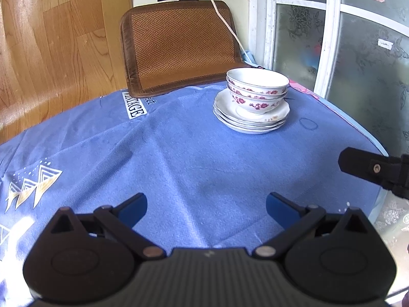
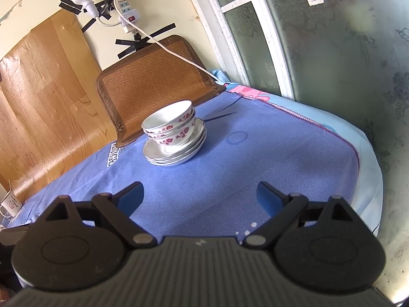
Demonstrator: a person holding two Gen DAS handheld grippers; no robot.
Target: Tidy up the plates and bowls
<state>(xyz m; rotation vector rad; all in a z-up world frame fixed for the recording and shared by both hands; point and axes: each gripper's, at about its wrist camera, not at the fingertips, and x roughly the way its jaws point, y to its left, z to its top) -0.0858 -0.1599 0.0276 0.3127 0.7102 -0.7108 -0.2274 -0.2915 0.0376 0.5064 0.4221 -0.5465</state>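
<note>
Left wrist view: left gripper (image 1: 206, 206) is spread wide, blue pads (image 1: 133, 206) apart, nothing between them, hovering over the blue cloth (image 1: 179, 153). The bowls (image 1: 257, 88) are nested three deep, white with red flower print, sitting on the stack of plates (image 1: 251, 117) at the far side of the cloth, well apart from the gripper. A woven brown mat (image 1: 179, 48) leans behind them, white cable (image 1: 222, 12) running down across it. Part of the right gripper's black finger (image 1: 368, 168) pokes in at the right edge.

Right wrist view: right gripper (image 2: 200, 197) is also released, jaws wide, empty, above the cloth (image 2: 255, 158). Bowls (image 2: 170, 125) on plates (image 2: 173, 151) sit ahead and left of centre, near the mat (image 2: 150, 84). Power strip (image 2: 126, 12) taped to the wall above. Frosted window (image 2: 332, 51) on the right.
</note>
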